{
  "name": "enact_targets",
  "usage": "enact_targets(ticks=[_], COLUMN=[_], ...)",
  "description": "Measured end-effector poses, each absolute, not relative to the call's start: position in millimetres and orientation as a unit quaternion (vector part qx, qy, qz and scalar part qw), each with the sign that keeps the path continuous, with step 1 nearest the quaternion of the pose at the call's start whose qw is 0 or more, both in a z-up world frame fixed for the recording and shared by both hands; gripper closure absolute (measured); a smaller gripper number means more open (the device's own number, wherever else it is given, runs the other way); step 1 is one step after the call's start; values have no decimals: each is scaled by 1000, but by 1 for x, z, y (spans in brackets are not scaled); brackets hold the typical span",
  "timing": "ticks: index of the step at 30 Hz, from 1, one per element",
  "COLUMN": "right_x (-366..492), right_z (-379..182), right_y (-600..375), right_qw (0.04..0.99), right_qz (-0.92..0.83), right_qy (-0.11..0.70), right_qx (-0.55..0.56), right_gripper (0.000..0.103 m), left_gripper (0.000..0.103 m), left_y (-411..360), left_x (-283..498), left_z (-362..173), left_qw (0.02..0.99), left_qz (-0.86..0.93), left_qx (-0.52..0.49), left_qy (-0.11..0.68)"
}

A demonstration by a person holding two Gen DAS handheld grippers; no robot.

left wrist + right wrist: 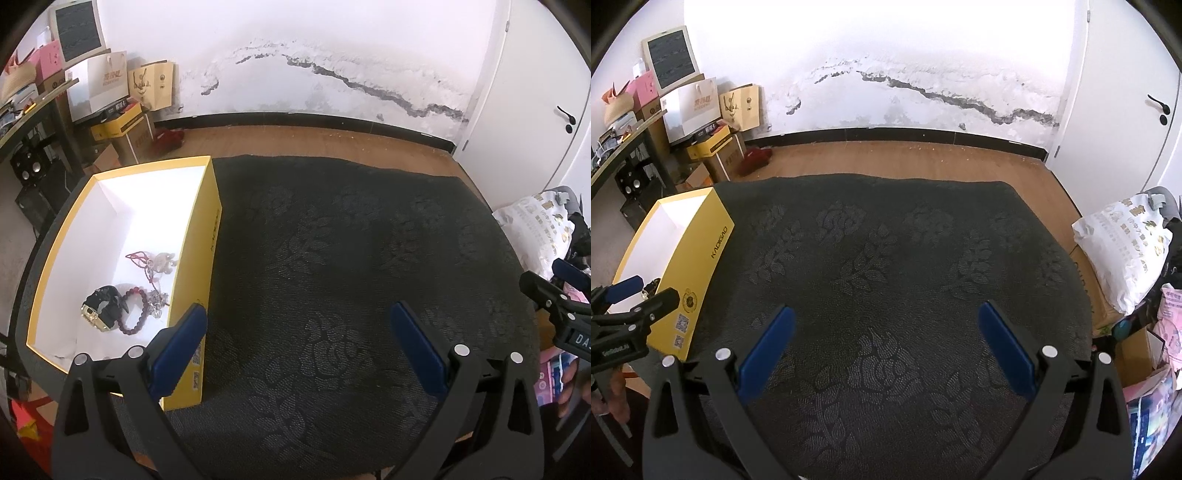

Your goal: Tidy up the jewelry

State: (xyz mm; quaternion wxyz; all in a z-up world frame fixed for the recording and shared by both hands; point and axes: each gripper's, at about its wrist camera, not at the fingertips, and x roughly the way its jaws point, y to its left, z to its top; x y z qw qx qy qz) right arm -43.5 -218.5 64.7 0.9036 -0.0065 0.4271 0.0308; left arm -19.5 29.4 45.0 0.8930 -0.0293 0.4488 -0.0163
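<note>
Both jaws stand wide and empty: the left gripper (299, 325) beside the yellow box (199, 236), the right gripper (886, 325) over bare black cloth (886, 240). A watch (101, 308), bead bracelet (131, 310) and chains (153, 266) lie in the box left of the left jaws (none visible on the cloth), so the sorting looks done.

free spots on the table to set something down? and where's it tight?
Bare: the dark floral cloth, everything right of the yellow box out to the cloth's far and right edges. In the box, the white floor towards the far wall is bare. Crowded: the box's near end, with watch, bead bracelet and charms.
</note>
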Motion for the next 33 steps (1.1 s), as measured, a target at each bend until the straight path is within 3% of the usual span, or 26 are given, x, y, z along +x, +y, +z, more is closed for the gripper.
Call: enact_targets(ticks=[33], right_x=[-51], right_z=[75], right_y=[-218], right_qw=[906], right_qz=[32], right_qy=[422], right_qx=[-9], right_gripper=[7], left_gripper=[6], left_y=[23], left_x=[-23], left_z=[49], left_qw=[894], left_qz=[-21], left_qx=[-28], left_qy=[447])
